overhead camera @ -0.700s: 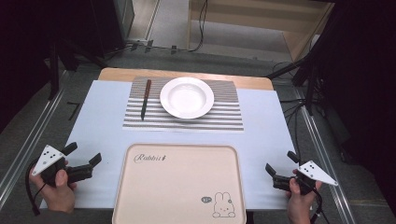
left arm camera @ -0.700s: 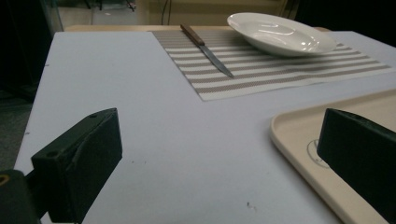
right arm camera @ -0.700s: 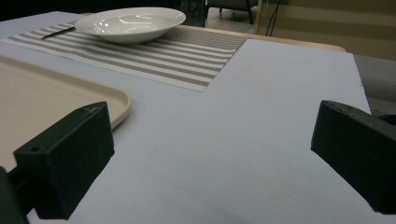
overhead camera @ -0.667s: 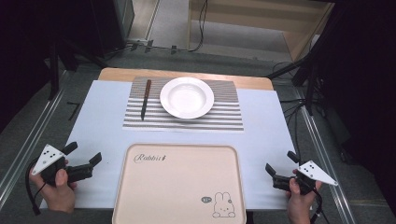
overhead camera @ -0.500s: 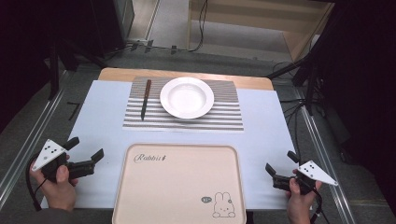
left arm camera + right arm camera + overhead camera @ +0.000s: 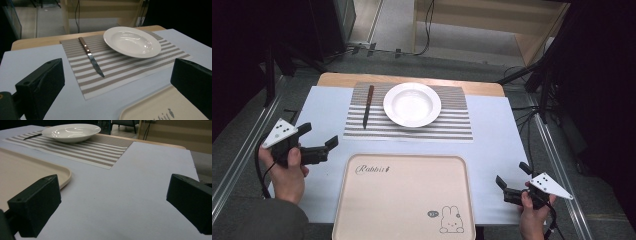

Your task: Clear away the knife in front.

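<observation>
I see the knife (image 6: 367,105) lying lengthwise ahead of my left gripper (image 6: 319,146), fingers wide and empty; right gripper (image 6: 511,186), also wide, sits far off.

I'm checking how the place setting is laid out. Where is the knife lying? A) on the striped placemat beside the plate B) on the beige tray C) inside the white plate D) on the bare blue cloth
A: the knife lies flat on the striped placemat, just beside the white plate and not touching it, well clear of the beige tray.
</observation>
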`<state>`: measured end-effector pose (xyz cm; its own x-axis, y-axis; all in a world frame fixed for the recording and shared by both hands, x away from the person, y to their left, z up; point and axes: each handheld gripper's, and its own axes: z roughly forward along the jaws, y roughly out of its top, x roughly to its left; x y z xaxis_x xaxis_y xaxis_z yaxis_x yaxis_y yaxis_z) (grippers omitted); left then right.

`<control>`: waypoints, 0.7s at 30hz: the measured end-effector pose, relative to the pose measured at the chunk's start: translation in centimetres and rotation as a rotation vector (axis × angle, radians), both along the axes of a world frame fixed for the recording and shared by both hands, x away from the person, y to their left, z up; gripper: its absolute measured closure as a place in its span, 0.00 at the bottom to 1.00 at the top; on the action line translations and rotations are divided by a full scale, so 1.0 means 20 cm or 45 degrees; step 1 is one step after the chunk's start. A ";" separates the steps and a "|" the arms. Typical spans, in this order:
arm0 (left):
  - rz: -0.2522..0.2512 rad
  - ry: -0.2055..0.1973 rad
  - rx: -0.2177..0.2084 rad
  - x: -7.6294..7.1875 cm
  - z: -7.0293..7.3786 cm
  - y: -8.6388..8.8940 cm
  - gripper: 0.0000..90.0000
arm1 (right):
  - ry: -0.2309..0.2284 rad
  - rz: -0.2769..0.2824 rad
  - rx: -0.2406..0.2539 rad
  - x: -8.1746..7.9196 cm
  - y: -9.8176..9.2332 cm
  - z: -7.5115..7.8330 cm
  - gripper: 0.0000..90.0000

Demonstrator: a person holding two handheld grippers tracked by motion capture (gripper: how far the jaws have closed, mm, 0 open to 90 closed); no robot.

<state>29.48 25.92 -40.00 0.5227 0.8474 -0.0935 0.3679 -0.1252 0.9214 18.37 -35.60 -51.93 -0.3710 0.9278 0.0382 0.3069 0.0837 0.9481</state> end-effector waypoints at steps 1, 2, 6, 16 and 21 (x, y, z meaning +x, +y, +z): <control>-0.001 0.003 0.001 0.02 0.01 -0.02 0.00 | 0.001 0.003 -0.002 0.00 0.00 0.00 0.00; -0.002 0.010 0.001 0.05 0.02 -0.03 0.00 | 0.001 0.002 -0.005 0.00 0.00 0.00 0.00; 0.001 0.041 0.003 0.14 0.05 -0.07 0.00 | 0.001 0.002 0.000 0.00 0.00 0.00 0.00; 0.028 0.158 0.071 0.38 0.08 -0.16 0.06 | 0.005 0.004 0.000 0.00 0.00 0.00 0.00; 0.028 0.226 0.114 0.50 0.08 -0.21 0.07 | 0.005 0.005 0.000 0.00 0.00 0.00 0.00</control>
<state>39.43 21.71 -38.32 0.4859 0.8675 -0.1066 0.5273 -0.1937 0.8273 18.41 -35.60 -51.96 -0.3741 0.9265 0.0396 0.3105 0.0849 0.9468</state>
